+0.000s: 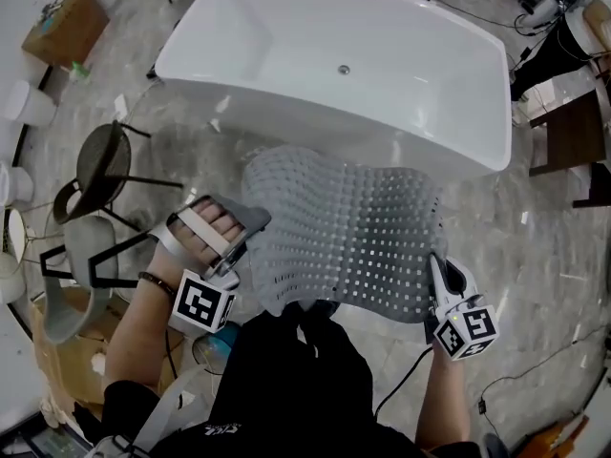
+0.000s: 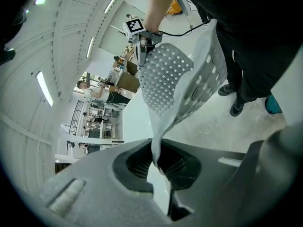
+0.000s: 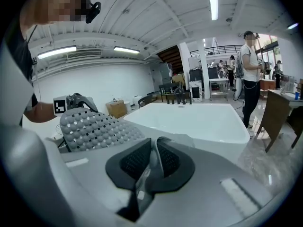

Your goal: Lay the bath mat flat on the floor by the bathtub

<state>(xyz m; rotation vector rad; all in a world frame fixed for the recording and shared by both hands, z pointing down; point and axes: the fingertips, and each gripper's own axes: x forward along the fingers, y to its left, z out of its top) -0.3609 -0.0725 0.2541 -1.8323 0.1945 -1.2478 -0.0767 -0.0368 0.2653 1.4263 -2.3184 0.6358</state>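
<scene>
A grey perforated bath mat (image 1: 348, 227) hangs spread between my two grippers, above the marble floor in front of the white bathtub (image 1: 334, 60). My left gripper (image 1: 246, 241) is shut on the mat's near left edge, and in the left gripper view the mat (image 2: 177, 82) rises out of the closed jaws (image 2: 157, 160). My right gripper (image 1: 434, 270) is shut on the near right corner; in the right gripper view the mat (image 3: 94, 126) bulges to the left of the pinched jaws (image 3: 152, 162), with the bathtub (image 3: 189, 119) beyond.
A black wire chair and stool (image 1: 100, 170) stand left of the tub. A cardboard box (image 1: 67, 27) sits at top left, dark furniture (image 1: 573, 132) at right. Cables (image 1: 535, 365) trail over the floor at lower right. A person (image 3: 249, 65) stands behind the tub.
</scene>
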